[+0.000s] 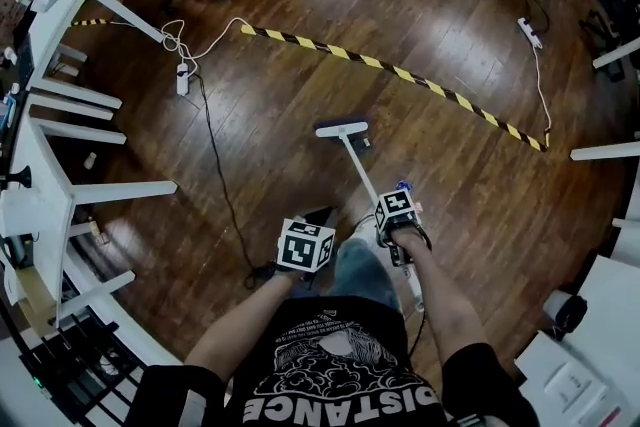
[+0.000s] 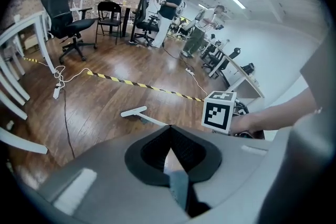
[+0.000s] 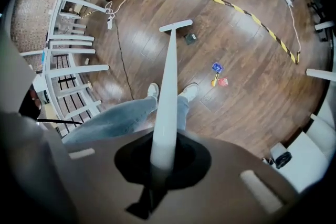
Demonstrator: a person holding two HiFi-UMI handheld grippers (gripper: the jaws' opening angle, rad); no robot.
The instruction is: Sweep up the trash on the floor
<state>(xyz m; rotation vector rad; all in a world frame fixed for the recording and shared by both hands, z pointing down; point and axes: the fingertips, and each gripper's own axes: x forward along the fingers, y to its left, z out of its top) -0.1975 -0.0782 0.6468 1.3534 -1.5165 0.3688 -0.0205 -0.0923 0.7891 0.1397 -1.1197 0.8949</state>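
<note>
A white broom has its head (image 1: 341, 128) on the wooden floor and its handle (image 3: 168, 92) running back to my right gripper (image 1: 400, 245), which is shut on it (image 3: 160, 165). A small dark scrap (image 3: 190, 38) lies just beside the broom head. Farther right lie a blue wrapper (image 3: 217, 66), a yellow bit (image 3: 214, 81) and a red wrapper (image 3: 223, 81); the blue one (image 1: 402, 185) shows by the right gripper's cube. My left gripper (image 1: 320, 215) hangs over the person's feet, left of the broom handle. Its jaws meet at the tips (image 2: 169, 128), with nothing clearly between them.
Yellow-black tape (image 1: 400, 73) crosses the floor beyond the broom. A power strip (image 1: 182, 78) and its black cable (image 1: 225, 195) lie to the left, another strip (image 1: 530, 32) at the far right. White tables (image 1: 60, 195) line the left; office chairs (image 2: 65, 13) and people (image 2: 168, 8) stand far off.
</note>
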